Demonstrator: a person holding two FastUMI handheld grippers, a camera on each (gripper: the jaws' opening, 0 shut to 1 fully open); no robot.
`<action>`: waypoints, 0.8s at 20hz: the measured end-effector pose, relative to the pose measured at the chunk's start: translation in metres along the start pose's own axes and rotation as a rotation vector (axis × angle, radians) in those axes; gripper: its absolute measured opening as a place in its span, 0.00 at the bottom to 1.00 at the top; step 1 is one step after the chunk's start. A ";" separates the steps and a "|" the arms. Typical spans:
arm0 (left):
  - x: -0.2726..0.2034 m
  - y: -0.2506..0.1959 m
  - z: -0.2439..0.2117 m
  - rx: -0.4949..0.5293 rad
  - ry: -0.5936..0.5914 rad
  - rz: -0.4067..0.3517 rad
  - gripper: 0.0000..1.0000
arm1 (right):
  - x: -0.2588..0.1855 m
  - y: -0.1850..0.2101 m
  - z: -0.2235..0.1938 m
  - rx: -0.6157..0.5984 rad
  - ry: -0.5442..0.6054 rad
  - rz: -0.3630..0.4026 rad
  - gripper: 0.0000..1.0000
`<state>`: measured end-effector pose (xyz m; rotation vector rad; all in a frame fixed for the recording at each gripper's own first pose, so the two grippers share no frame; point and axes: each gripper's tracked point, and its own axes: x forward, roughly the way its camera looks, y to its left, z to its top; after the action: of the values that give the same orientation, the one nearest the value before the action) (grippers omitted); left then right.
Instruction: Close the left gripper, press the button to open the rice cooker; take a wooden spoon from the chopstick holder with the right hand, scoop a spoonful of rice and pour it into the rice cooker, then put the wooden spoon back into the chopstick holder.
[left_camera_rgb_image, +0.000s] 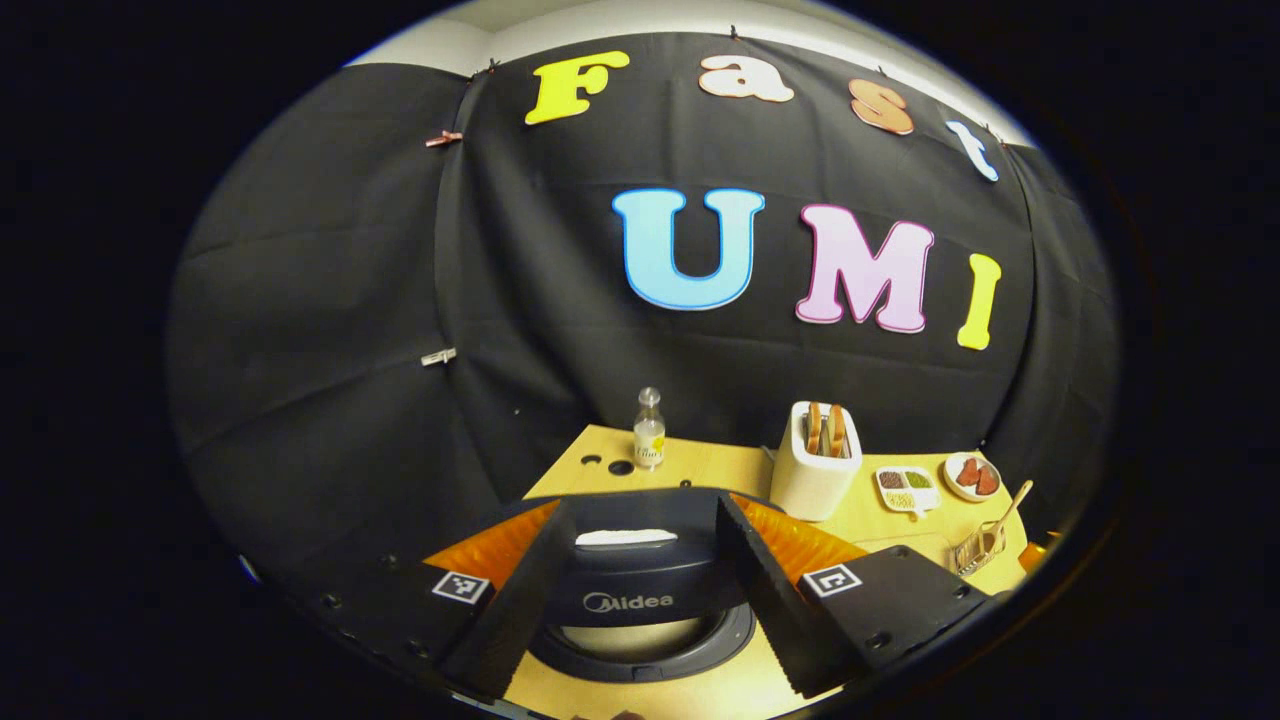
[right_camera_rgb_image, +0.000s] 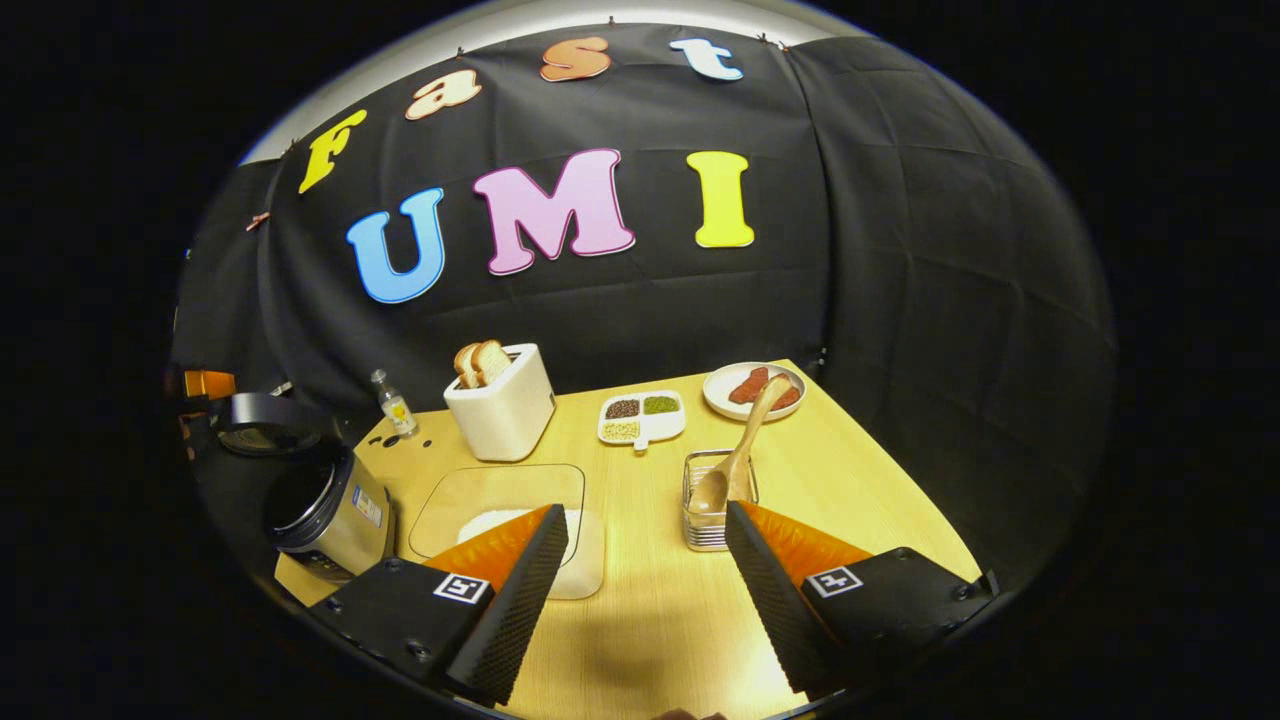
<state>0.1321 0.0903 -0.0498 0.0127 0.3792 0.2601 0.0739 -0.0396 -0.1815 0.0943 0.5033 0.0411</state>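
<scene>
Your left gripper (left_camera_rgb_image: 640, 600) hangs right over the rice cooker (left_camera_rgb_image: 635, 600), its two fingers spread wide to either side of the raised lid; nothing is between them and neither finger touches the cooker. In the right gripper view the rice cooker (right_camera_rgb_image: 325, 510) stands at the left edge of the desk (right_camera_rgb_image: 650, 620) with its lid up. Your right gripper (right_camera_rgb_image: 640, 600) is also spread wide and holds nothing, hovering above the near edge of the desk. The wooden spoon (right_camera_rgb_image: 735, 455) stands in the chopstick holder (right_camera_rgb_image: 715, 500), bowl down and handle leaning toward the far right corner, just ahead of your right gripper's right finger. A clear tray with white rice (right_camera_rgb_image: 510, 515) lies between the cooker and the holder, partly behind your left finger. Along the far edge stand a small bottle (right_camera_rgb_image: 395, 403), a toaster with bread (right_camera_rgb_image: 500, 400), a divided dish of grains (right_camera_rgb_image: 642, 416) and a plate (right_camera_rgb_image: 752, 390) in the far right corner
</scene>
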 end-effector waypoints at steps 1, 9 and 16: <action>-0.002 0.001 -0.011 -0.013 0.000 0.001 0.98 | 0.000 0.002 -0.004 -0.001 0.013 0.010 0.99; 0.005 0.002 -0.091 -0.003 0.024 0.030 0.99 | -0.003 0.012 -0.025 -0.058 0.071 0.057 0.99; 0.014 -0.004 -0.126 0.012 0.011 0.049 0.99 | -0.005 0.026 -0.021 -0.080 0.060 0.089 0.99</action>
<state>0.0990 0.0858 -0.1726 0.0326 0.3915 0.3064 0.0588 -0.0127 -0.1944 0.0373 0.5566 0.1509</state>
